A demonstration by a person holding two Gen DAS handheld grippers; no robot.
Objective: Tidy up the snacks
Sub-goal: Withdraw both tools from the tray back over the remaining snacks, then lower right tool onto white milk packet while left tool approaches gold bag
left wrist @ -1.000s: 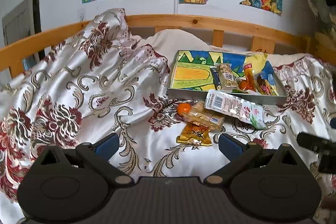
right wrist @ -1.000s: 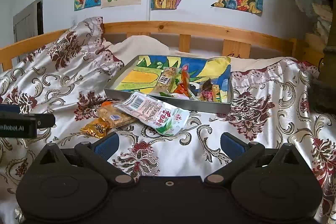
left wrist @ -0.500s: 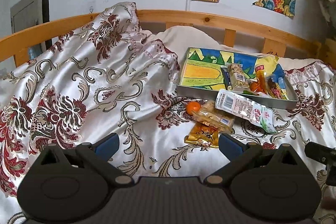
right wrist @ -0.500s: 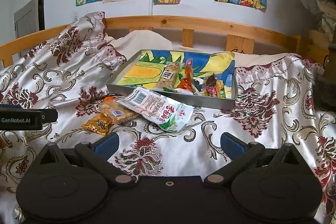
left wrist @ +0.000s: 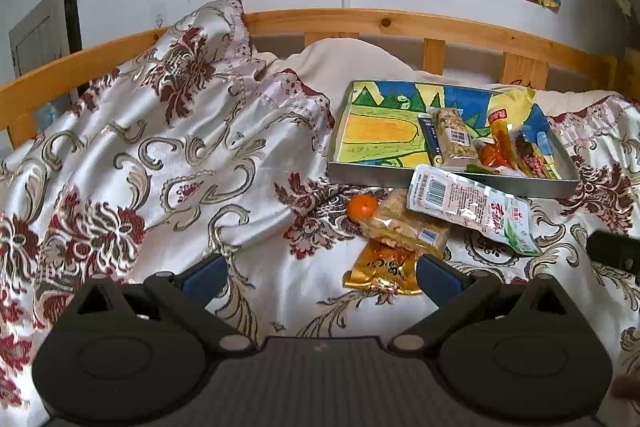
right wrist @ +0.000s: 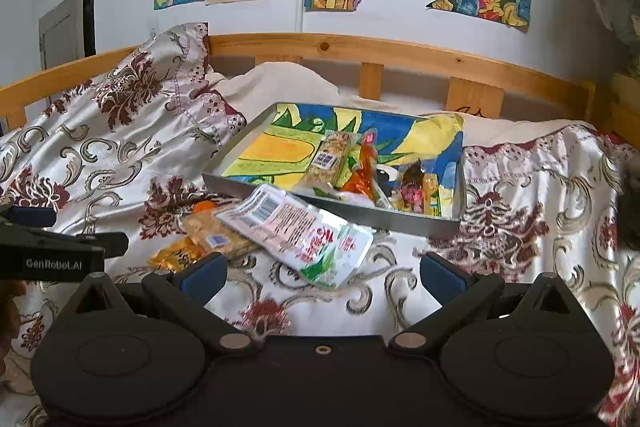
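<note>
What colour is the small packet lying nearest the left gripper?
Gold with orange, the small packet; clearest in the left wrist view.

Your left gripper (left wrist: 322,277) hangs wide apart over the quilt (left wrist: 168,163) — the gold packet (left wrist: 382,269) lies just before the tray (left wrist: 452,181), beside your right fingertip (left wrist: 438,277).

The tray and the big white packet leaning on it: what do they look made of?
The tray looks like thin metal: grey, matte walls with crisp straight edges; its floor carries a colourful printed or painted picture. The white packet looks like glossy plastic film, judging by its sheen, wrinkles and printed barcode.
</note>
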